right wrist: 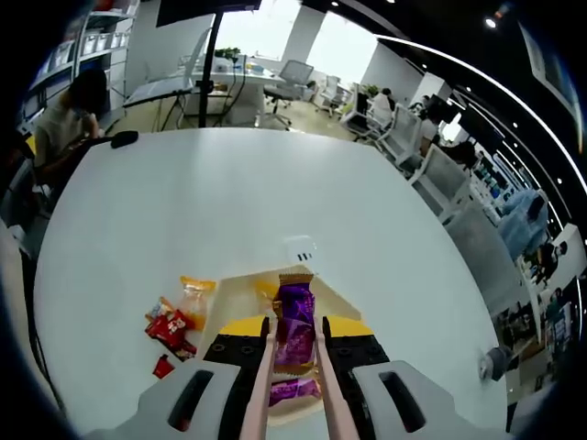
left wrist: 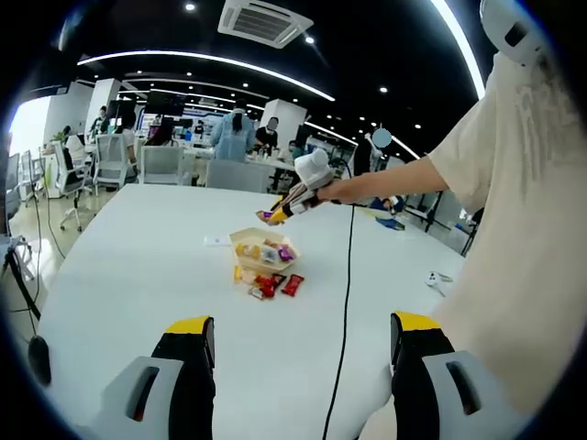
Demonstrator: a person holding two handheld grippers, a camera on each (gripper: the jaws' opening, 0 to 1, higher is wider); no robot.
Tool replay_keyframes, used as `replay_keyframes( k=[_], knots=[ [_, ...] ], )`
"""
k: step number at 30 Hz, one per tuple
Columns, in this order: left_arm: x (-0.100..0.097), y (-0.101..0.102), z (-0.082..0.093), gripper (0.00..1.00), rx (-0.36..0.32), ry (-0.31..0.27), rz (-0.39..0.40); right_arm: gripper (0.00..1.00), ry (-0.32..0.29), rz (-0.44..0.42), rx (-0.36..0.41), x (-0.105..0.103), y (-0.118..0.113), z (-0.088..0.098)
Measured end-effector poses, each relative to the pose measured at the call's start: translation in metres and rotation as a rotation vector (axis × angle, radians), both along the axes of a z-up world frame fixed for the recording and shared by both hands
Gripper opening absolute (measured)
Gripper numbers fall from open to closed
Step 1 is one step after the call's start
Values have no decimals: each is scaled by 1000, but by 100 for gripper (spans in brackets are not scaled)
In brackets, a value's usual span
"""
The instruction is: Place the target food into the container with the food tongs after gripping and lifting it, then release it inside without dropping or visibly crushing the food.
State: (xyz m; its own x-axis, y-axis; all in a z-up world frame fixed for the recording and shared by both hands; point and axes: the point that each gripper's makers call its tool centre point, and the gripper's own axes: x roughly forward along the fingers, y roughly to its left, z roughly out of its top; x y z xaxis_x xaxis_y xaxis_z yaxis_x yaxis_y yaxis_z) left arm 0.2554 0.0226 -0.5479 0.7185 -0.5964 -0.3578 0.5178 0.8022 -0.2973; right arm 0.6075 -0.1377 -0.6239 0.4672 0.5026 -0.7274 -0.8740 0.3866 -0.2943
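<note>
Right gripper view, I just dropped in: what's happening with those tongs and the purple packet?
A person is working two hand-held grippers at a white table. The right gripper is clamped on a pair of pale food tongs, which pinch a purple wrapped snack above the cream-coloured open container. The snack is not yet released. Red and orange snack packets lie on the table beside the container. The left gripper is open, holding nothing, set back from the pile.
</note>
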Motion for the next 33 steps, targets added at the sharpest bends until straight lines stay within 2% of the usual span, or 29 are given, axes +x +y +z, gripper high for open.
replay_keyframes(
  k=[6, 13, 17, 33],
  knots=[
    [-1, 1, 0, 78, -1, 0, 5, 22, 2, 1, -2, -1, 1, -2],
    [-4, 3, -1, 78, 3, 7, 6, 23, 20, -4, -7, -9, -1, -14],
    [-4, 4, -2, 78, 5, 9, 6, 24, 0, -12, -10, -8, -2, -14],
    [-3, 0, -2, 78, 1, 8, 1, 24, 13, -4, -8, -19, -4, -17]
  ],
)
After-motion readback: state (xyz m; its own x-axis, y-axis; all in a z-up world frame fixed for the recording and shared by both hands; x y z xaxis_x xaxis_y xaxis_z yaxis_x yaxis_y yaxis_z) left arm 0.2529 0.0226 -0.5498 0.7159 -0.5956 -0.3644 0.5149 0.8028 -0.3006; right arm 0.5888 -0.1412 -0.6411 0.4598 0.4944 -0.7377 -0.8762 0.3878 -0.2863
